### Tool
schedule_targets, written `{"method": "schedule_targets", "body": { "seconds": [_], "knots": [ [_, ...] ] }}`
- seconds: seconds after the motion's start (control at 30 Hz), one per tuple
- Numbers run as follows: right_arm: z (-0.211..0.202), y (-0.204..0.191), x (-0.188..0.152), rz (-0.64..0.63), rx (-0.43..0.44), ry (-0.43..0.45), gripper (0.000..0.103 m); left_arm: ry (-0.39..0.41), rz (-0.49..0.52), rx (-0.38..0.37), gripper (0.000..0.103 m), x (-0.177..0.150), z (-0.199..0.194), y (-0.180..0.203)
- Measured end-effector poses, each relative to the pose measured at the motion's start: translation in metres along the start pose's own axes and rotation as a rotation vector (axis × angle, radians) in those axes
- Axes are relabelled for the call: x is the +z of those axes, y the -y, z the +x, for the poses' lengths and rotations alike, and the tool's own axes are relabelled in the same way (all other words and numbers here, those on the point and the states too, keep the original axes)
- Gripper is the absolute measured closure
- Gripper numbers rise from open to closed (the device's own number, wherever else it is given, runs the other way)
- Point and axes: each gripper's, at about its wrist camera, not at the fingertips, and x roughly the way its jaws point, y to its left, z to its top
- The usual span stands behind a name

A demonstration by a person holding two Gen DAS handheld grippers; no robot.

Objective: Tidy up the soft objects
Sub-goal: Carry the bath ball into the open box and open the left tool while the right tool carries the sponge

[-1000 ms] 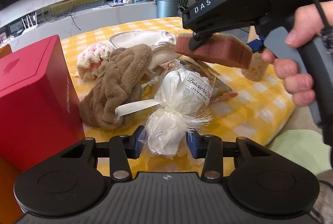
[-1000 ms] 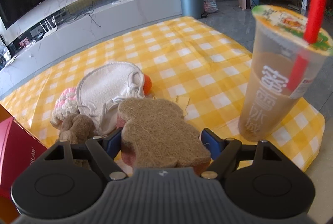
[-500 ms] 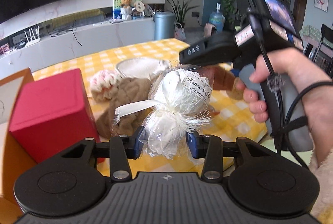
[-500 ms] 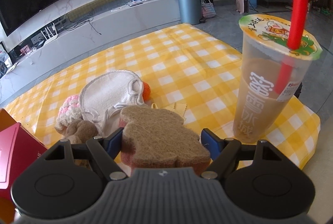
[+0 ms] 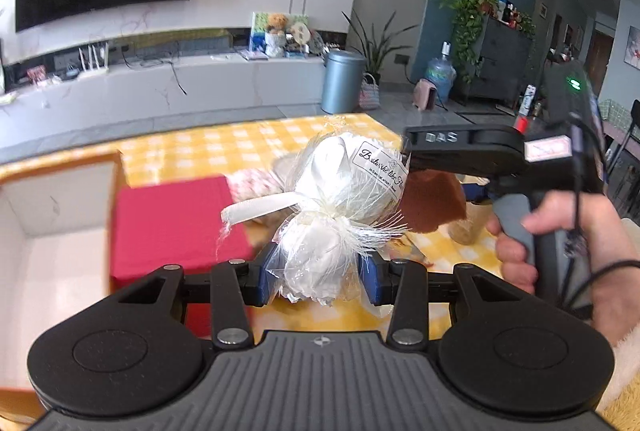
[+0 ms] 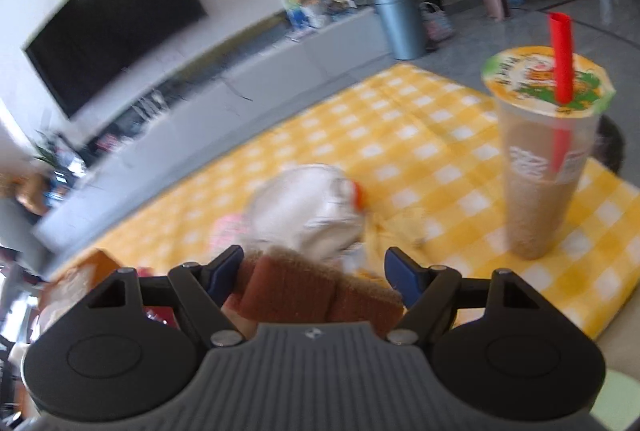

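My left gripper (image 5: 318, 277) is shut on a white soft bundle in clear wrap with a ribbon (image 5: 340, 207), held above the yellow checked table (image 5: 224, 147). My right gripper (image 6: 314, 273) is shut on a brown bear-shaped sponge (image 6: 316, 291); it also shows in the left wrist view (image 5: 434, 205) under the right gripper's body (image 5: 464, 151). A white cloth (image 6: 308, 207) and a pink knitted item (image 6: 228, 227) lie on the table (image 6: 400, 135) ahead, blurred.
A red box (image 5: 172, 223) stands at the left beside an open cardboard box (image 5: 44, 231). A tall milk tea cup with a red straw (image 6: 544, 155) stands at the table's right corner. The person's right hand (image 5: 560, 231) is close on the right.
Both grippers have risen and tilted up with their objects. The open cardboard box has come into the left wrist view. The right wrist view has swung and blurred.
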Motion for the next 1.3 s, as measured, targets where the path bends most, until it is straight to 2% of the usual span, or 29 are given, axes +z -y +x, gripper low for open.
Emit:
{"method": "schedule_targets", "body": {
  "seconds": [0.13,0.3,0.5,0.63,0.8,0.97,1.17,1.3],
  "knots": [
    [-0.017,-0.024,-0.004,-0.029,0.095,0.029,0.027,0.046,0.018,0.068,0.055,0.009,-0.025,-0.016],
    [-0.03,-0.056,-0.013,-0.067,0.226,0.021,0.027,0.119,-0.032,0.149,0.054,0.013,-0.059,-0.048],
    [-0.034,-0.106,-0.033,-0.114,0.5,-0.069,0.028,0.138,-0.127,0.211,0.054,0.01,-0.08,-0.095],
    [-0.031,-0.135,-0.046,-0.111,0.607,-0.12,0.028,0.132,-0.183,0.22,0.054,0.001,-0.083,-0.128],
    [-0.019,-0.163,-0.057,-0.095,0.635,-0.15,0.028,0.119,-0.251,0.199,0.054,-0.011,-0.078,-0.169],
    [-0.008,-0.199,-0.07,-0.145,0.628,-0.146,0.028,0.038,-0.317,0.247,0.055,-0.03,-0.06,-0.202],
    [0.006,-0.233,-0.099,-0.189,0.632,-0.207,0.028,-0.024,-0.278,0.376,0.055,-0.044,-0.065,-0.205],
    [0.008,-0.246,-0.113,-0.284,0.566,-0.207,0.028,-0.128,-0.251,0.449,0.055,-0.056,-0.062,-0.202]
  ]
}}
